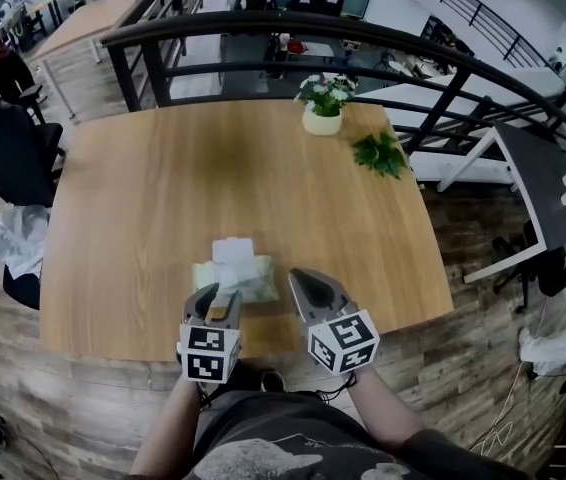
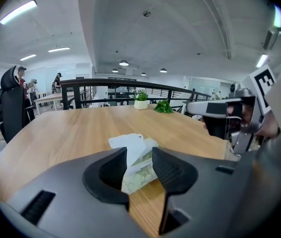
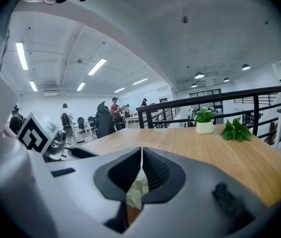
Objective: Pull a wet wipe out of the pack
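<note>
Pack lay flat on the table, near the edge closest to me and roughly centred between the two grippers. A white wipe stood up out of its top, crumpled, on the far side of the pack.

Left gripper: in its own view the jaws were drawn in to a narrow gap, and the near end of the pack filled that gap, with its edge against the right-hand jaw. I logged this as a pinch on the pack. How hard it squeezed I could not tell. Bare table showed between the jaws below the pack. In the head view this gripper sat at the pack's near left corner.

Right gripper: the jaws were pressed together at the tips, with nothing between the pads. A pale scrap of the pack showed through the gap lower down, beyond the jaws. In the head view it sat just beside the pack's right edge, pointing away from me. I could not tell whether it touched the pack. It was clear of the wipe.

Elsewhere on the table, well apart from the pack: a potted plant at the far edge and a loose green sprig just right of it. A black railing ran behind the far edge.
</note>
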Demonstrator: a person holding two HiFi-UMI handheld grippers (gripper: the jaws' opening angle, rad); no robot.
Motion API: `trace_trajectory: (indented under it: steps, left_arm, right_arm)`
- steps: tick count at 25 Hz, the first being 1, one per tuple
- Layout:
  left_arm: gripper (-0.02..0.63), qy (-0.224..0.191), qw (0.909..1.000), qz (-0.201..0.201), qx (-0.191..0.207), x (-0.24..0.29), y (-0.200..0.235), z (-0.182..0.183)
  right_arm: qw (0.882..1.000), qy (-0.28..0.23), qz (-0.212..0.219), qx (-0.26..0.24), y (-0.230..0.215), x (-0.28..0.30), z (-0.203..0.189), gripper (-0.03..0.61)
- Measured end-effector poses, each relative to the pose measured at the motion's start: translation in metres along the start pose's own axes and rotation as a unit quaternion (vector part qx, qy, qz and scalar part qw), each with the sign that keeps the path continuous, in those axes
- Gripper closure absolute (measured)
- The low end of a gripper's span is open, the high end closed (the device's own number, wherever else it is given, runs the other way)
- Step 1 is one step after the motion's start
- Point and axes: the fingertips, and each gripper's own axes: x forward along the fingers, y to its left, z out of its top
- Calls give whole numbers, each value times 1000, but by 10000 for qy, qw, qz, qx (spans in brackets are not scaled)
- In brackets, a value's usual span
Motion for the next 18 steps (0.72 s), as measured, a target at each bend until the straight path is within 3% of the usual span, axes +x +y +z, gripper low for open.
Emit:
trace_trajectory:
  steps: [4, 9, 12, 18]
  left_arm:
    - [409, 159, 9994, -121, 280, 14, -1, -4]
    - [382, 210, 9978, 99, 622, 33, 9, 0]
    - [382, 183, 9980, 172, 588, 38, 16, 4]
    - [410, 145, 9993, -46, 333, 33, 20, 7]
  right_arm:
    - [9999, 56, -105, -41, -1, 6, 0, 554]
    - [9996, 142, -252, 55, -5, 15, -2, 552]
    - [9994, 182, -289, 45, -6, 21, -2, 554]
    - [9992, 257, -300, 19, -7, 29, -3, 552]
